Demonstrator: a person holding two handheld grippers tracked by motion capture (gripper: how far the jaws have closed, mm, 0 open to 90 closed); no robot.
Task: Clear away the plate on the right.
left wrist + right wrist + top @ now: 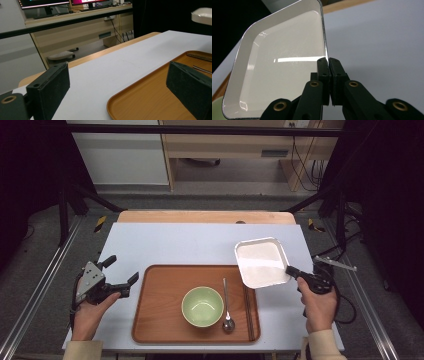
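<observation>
Pale grey covers the desk (200, 240), with a bare wooden strip at its far edge and an open floor beyond. Nearest the person, in the high view, a wooden tray (155, 320) holds a green bowl (202, 306), a spoon (227, 312) just right of it and chopsticks (248, 312) along the tray's right rim. At the left, off the tray, the left gripper (120, 275) rests in a hand with its fingers spread and nothing between them; its own view bears this out, the two black fingers (48, 91) standing wide apart over the desk and the tray's near corner (140, 100), with the chopsticks' ends (200, 57) farther on. At the right, the right gripper (290, 270) has its fingers pressed together on the near right rim of a white square dish (260, 262), which overlaps the tray's far right corner from above. Whether the dish is lifted is hard to judge there; the left gripper view shows its edge (201, 15) well above the desk, and the right gripper view shows the fingers (323, 72) pinching the thin rim (325, 53) with the dish tilted. Monitors and a cabinet show far off in the left gripper view.
</observation>
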